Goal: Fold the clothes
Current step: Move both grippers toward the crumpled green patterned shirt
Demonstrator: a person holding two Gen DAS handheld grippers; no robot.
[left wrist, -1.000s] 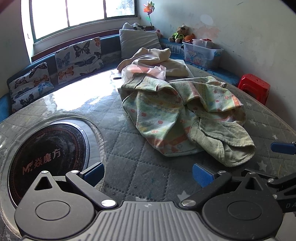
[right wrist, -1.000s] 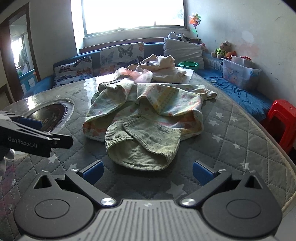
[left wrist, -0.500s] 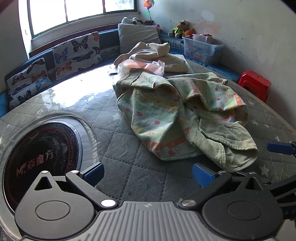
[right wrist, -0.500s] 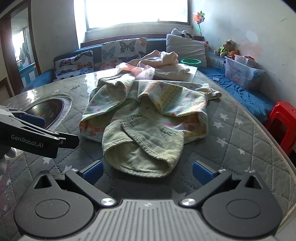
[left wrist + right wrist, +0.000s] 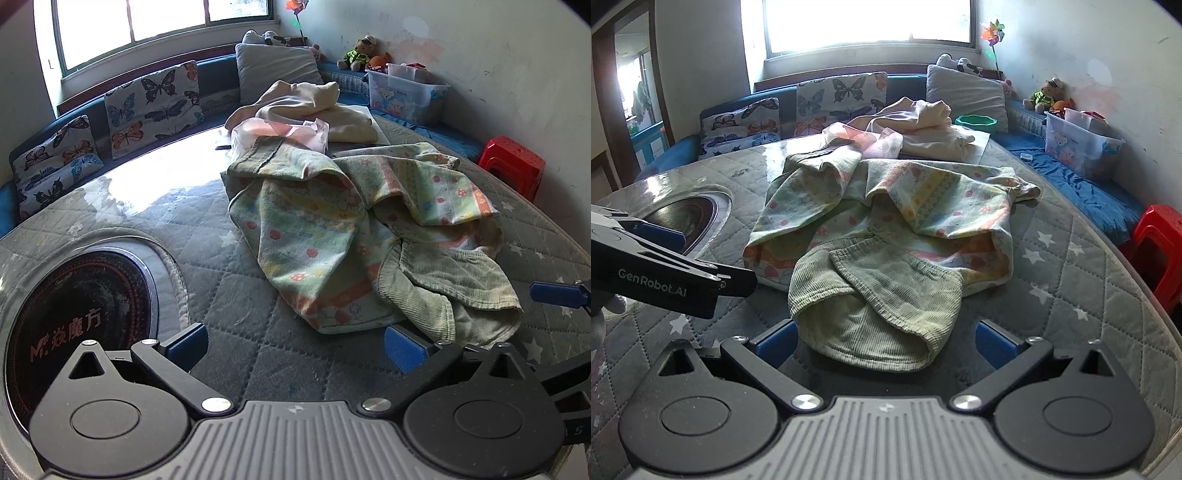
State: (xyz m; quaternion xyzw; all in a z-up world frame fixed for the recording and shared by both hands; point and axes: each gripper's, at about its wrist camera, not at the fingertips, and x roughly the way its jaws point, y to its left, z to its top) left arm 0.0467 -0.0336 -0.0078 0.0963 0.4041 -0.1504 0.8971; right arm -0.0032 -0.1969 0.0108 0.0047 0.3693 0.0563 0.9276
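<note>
A crumpled patterned green garment (image 5: 332,236) with a ribbed corduroy-like green part (image 5: 454,291) lies on the grey quilted round table (image 5: 229,266). It also shows in the right wrist view (image 5: 886,229), with the ribbed part (image 5: 879,314) nearest. My left gripper (image 5: 295,345) is open and empty, just short of the garment's near hem. My right gripper (image 5: 886,341) is open, its jaws either side of the ribbed part's near edge. The left gripper's body (image 5: 665,273) shows at the left of the right wrist view.
A pink cloth (image 5: 280,131) and cream clothes (image 5: 314,103) lie behind the garment. A dark round inset (image 5: 70,317) sits in the table at left. Butterfly cushions (image 5: 151,96), a clear storage box (image 5: 406,92) and a red stool (image 5: 513,162) ring the table.
Both grippers have moved forward toward the garment, which now looks larger and nearer. The right gripper's jaws now flank the ribbed edge. Both stay open.
</note>
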